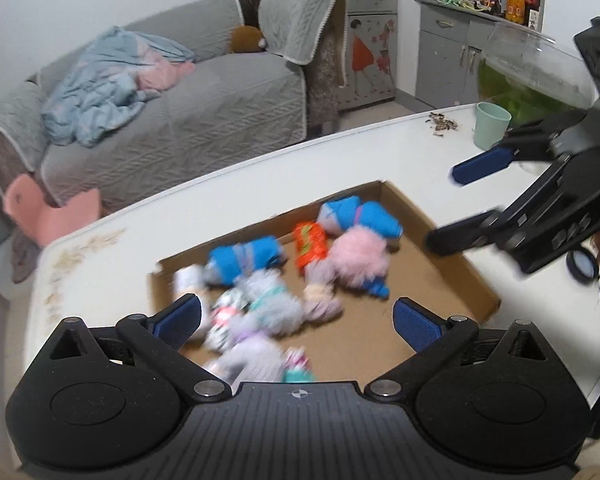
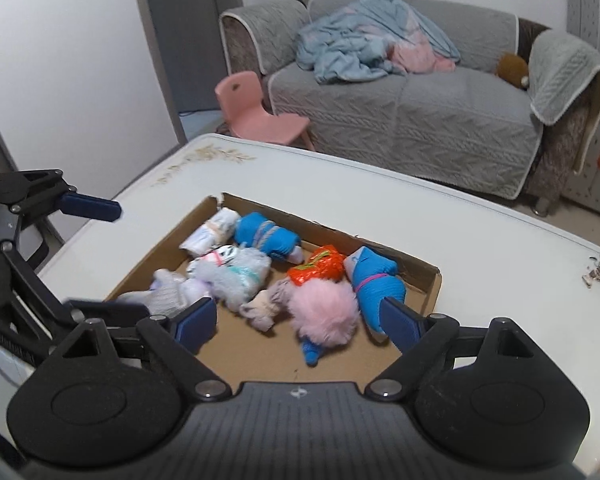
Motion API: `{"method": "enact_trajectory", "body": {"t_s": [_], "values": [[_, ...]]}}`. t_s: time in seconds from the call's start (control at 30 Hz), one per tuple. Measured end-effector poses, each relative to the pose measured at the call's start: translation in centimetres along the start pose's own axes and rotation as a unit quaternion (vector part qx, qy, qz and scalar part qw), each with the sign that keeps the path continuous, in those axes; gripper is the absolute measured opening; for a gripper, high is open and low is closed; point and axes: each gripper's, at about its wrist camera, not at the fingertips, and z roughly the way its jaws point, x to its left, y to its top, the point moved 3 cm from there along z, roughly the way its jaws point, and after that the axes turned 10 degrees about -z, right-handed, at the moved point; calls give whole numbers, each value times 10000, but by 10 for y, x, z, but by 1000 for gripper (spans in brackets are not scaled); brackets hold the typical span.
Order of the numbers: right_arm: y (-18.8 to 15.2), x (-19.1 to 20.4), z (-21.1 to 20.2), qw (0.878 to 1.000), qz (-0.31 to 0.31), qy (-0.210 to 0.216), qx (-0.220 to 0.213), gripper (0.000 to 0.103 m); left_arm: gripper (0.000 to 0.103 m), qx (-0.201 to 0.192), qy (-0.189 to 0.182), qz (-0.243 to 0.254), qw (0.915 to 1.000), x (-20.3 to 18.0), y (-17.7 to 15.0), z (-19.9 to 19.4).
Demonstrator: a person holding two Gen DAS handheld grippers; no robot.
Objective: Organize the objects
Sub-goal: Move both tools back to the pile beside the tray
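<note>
Only left wrist view: fishbowl (image 1: pixel 536 76), cup (image 1: pixel 493 125) beyond box (image 1: pixel 452 248).

The brown cardboard tray (image 2: pixel 430 284) on the white table (image 2: pixel 480 236) holds rolled socks: two bright blue rolls (image 2: pixel 266 236) (image 2: pixel 374 278), an orange-red one (image 2: pixel 320 266), a fluffy pink one (image 2: pixel 326 310), and pale grey and lilac ones (image 2: pixel 240 274) at the left. Both black grippers carry dark blue pads on their fingers (image 2: pixel 194 322). Far back, a grey quilted sofa (image 2: pixel 420 120) bears a light blue and pink blanket (image 2: pixel 364 48), with a pink chair (image 2: pixel 256 112) to its left.

Rolled sock bundles (image 2: pixel 260 236) lie jumbled in a shallow cardboard tray (image 2: pixel 430 280); blue, orange, pink, grey-white.
</note>
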Motion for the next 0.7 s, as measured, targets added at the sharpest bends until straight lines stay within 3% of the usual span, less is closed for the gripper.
{"method": "enact_trajectory", "body": {"t_s": [0.2,0.3,0.4,0.57,0.7], "values": [[-15,44,-13,9971,-447,607,-74,87,102,330,-9,211,9992,7,-40,-31],[-29,76,-10,9902,-977,997,84,86,102,631,-179,424,9969,2,-69,-38],[-44,103,3,9816,-1362,1287,365,79,102,963,-366,537,9932,-5,-99,-37],[-62,129,34,9701,-1863,1352,772,70,102,1253,-239,986,9869,-19,-135,-21],[-70,136,54,9657,-1958,1415,954,65,102,1292,-284,720,9886,-17,-143,-7]]}}
